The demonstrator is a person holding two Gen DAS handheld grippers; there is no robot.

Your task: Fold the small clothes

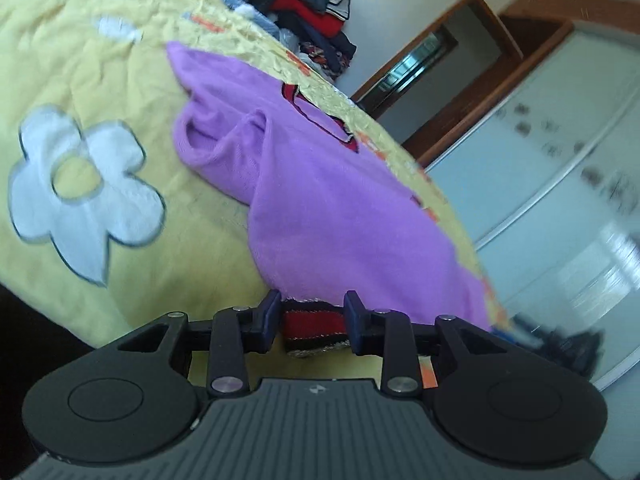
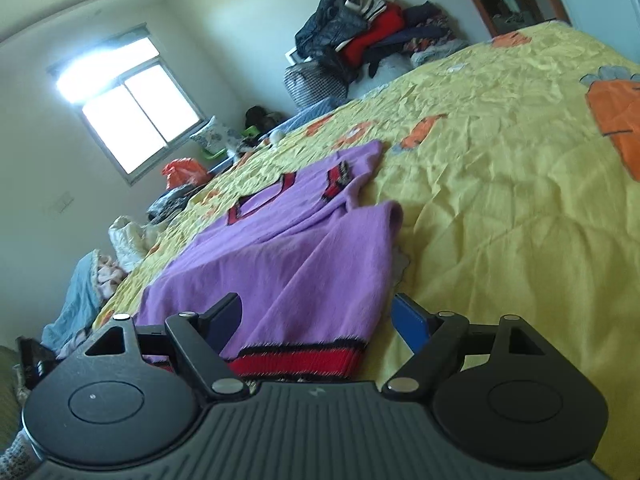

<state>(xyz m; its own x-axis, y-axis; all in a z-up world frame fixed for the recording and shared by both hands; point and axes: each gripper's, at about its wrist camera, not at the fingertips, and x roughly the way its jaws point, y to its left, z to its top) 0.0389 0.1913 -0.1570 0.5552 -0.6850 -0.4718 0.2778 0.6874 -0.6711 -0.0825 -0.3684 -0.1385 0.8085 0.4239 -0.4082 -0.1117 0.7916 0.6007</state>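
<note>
A small purple sweater [image 1: 320, 200] with a red and black hem lies on the yellow bedspread [image 1: 120, 100], one sleeve folded over its body. My left gripper [image 1: 312, 312] is shut on the sweater's hem [image 1: 312, 326], the red band pinched between its fingers. In the right wrist view the same sweater [image 2: 300, 256] lies ahead, its red hem [image 2: 296, 360] nearest. My right gripper [image 2: 320, 320] is open, its fingers either side of the hem and the sleeve.
The bedspread [image 2: 500, 200] has white flower and orange carrot patches. A pile of dark and red clothes [image 2: 368, 40] sits at the bed's far end by the wall. A window [image 2: 128, 108], a sliding wardrobe [image 1: 560, 160] and a doorway [image 1: 420, 64] surround the bed.
</note>
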